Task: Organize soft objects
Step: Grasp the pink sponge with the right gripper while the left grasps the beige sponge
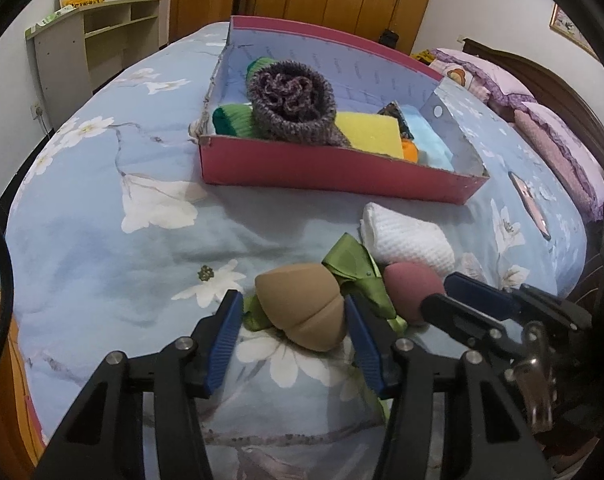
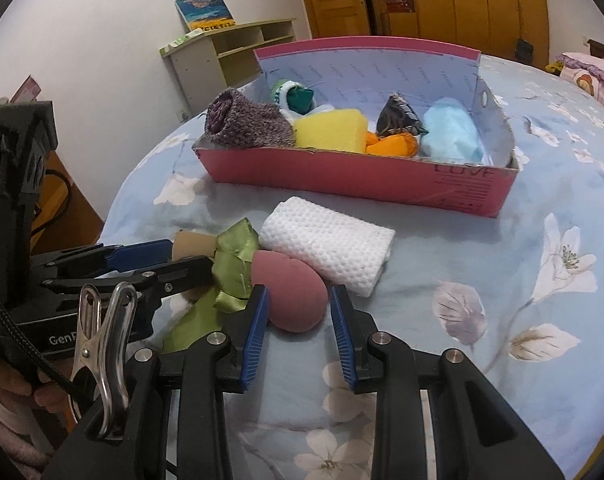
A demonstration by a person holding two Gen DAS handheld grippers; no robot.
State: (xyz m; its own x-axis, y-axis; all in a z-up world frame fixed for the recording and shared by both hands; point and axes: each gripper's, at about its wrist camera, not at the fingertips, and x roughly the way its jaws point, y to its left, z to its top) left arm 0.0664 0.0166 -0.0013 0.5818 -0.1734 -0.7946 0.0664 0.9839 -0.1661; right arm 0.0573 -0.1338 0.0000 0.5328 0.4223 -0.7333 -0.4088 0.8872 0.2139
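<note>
1. bedding first: a pale blue quilt printed with white flowers (image 1: 101,264) covers the bed, and on it sits a long pink cardboard box with a lilac lining (image 1: 334,178), at twelve o'clock from both grippers.
2. left wrist view alone shows a green knitted roll (image 1: 233,120) at the box's near left corner, and the open mouth of a purple-grey knitted hat (image 1: 291,100).
3. right wrist view alone shows a hand in a pale sleeve (image 2: 9,404) at eight o'clock and a steel spring clip (image 2: 105,344) on the left tool.
4. both views show a yellow foam sponge (image 2: 330,132), an orange soft piece (image 2: 394,146) and a light blue rolled cloth (image 2: 454,132) inside the box.
5. left gripper (image 1: 291,322) straddles a tan teardrop makeup sponge (image 1: 302,306); the right pad touches it, the left pad stands just clear, so the jaws are parted and not clamping.
6. right gripper (image 2: 297,314) straddles a dusty pink egg-shaped makeup sponge (image 2: 291,296); its left pad touches the sponge, its right pad shows a gap, so it too is not gripping.
7. a crumpled olive green satin ribbon (image 2: 233,264) lies between the two sponges, touching both.
8. a folded white waffle-weave cloth (image 2: 330,240) lies at one o'clock from the pink sponge, touching it, between sponge and box.
</note>
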